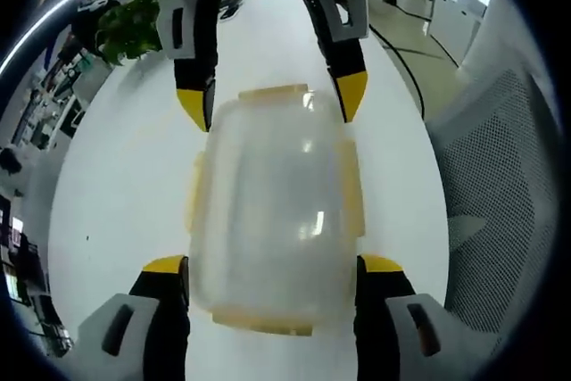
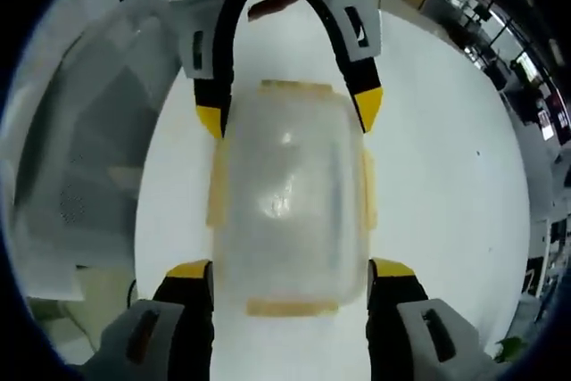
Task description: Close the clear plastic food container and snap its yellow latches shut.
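Left gripper (image 1: 275,265) low over the white table (image 1: 125,185), jaws spread wide, one on each side of the clear container (image 1: 272,211)'s near end. Right gripper (image 2: 290,269) facing it from the far end, jaws parted likewise around the container, lid on. Pale yellow latches (image 2: 366,189) along all four edges; hard to tell whether snapped down. Mesh chair (image 1: 500,202) beside the table, plant (image 1: 134,24) beyond.

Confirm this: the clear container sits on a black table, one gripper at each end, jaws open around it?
Not quite: the table is white, as both gripper views show. The rest holds: the container lies between the left gripper and right gripper, jaws open around its ends.
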A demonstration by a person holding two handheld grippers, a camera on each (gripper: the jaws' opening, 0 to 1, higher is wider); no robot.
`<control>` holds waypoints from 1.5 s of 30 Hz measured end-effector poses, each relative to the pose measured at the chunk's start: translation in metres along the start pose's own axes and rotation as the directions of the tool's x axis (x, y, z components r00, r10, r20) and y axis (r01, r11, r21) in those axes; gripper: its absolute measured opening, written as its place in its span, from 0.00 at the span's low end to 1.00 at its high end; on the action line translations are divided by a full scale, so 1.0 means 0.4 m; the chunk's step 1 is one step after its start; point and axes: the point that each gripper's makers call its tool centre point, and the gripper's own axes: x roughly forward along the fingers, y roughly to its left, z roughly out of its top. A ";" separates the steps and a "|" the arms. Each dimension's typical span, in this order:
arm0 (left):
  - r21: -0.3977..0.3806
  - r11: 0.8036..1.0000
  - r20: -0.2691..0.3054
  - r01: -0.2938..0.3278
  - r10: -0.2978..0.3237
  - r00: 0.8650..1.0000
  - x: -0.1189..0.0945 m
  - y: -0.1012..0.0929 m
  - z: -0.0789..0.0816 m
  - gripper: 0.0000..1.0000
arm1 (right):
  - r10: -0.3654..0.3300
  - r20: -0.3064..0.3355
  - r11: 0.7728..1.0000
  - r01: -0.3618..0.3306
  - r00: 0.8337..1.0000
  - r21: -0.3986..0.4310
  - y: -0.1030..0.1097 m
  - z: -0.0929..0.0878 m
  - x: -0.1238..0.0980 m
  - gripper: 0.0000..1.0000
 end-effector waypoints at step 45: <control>0.016 1.000 -0.011 0.002 -0.002 1.000 -0.085 -0.055 -0.162 0.75 | -0.001 -0.017 1.000 0.002 1.000 0.022 0.060 0.175 0.046 0.68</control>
